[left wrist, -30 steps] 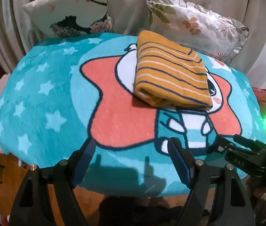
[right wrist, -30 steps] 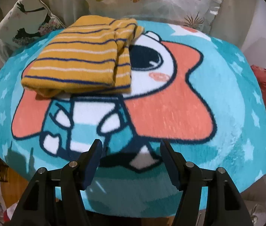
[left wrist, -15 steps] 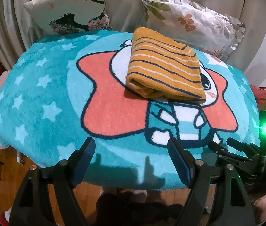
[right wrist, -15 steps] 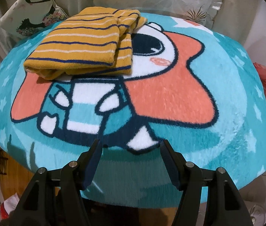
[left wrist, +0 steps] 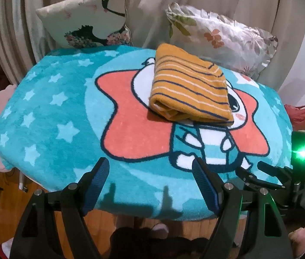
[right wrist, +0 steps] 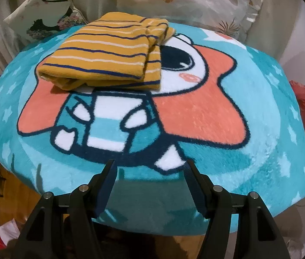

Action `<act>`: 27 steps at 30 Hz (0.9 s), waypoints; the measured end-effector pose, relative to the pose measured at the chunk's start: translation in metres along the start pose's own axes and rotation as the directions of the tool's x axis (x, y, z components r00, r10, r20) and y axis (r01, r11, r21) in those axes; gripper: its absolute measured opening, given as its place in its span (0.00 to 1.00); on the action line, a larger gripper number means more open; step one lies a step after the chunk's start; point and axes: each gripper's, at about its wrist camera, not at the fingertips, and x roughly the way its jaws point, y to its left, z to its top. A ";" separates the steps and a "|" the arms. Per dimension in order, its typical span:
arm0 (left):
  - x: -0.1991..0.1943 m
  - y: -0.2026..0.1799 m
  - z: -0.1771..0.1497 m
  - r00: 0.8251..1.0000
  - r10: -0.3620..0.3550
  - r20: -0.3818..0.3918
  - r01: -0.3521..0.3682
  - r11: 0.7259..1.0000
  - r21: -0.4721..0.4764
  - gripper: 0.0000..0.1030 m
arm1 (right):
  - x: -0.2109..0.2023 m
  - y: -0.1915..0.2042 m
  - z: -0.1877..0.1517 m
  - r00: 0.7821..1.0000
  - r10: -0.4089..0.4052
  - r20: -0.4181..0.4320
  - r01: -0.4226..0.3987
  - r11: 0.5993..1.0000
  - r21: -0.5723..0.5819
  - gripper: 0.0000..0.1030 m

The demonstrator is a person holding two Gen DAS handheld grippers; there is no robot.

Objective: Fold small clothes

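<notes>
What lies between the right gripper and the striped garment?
Only bare blanket: its cartoon figure fills the stretch from the open right gripper to the folded garment. Nothing else lies there, as the right wrist view shows.

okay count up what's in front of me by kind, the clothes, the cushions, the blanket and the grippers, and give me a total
Folded clothes: 1, the mustard striped garment.
Cushions: 2, the bird-print cushion and the floral cushion.
Blankets: 1, the teal cartoon blanket.
Grippers: 2, the left gripper and the right gripper, both open and empty.
Total: 6.
</notes>
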 end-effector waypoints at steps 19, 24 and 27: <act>-0.109 -0.005 0.016 0.800 0.279 0.531 -0.280 0.957 -0.080 1.00 | -0.038 0.007 0.046 0.987 0.024 0.158 -0.022 1.000 -0.014 0.67; -0.113 -0.007 0.036 0.816 0.209 0.539 -0.225 0.974 -0.037 1.00 | -0.044 0.004 0.052 0.982 0.027 0.185 -0.028 1.000 0.002 0.67; -0.103 -0.011 0.052 0.850 0.166 0.499 -0.192 0.981 0.001 1.00 | -0.045 0.000 0.057 0.981 0.022 0.194 -0.028 0.999 0.027 0.67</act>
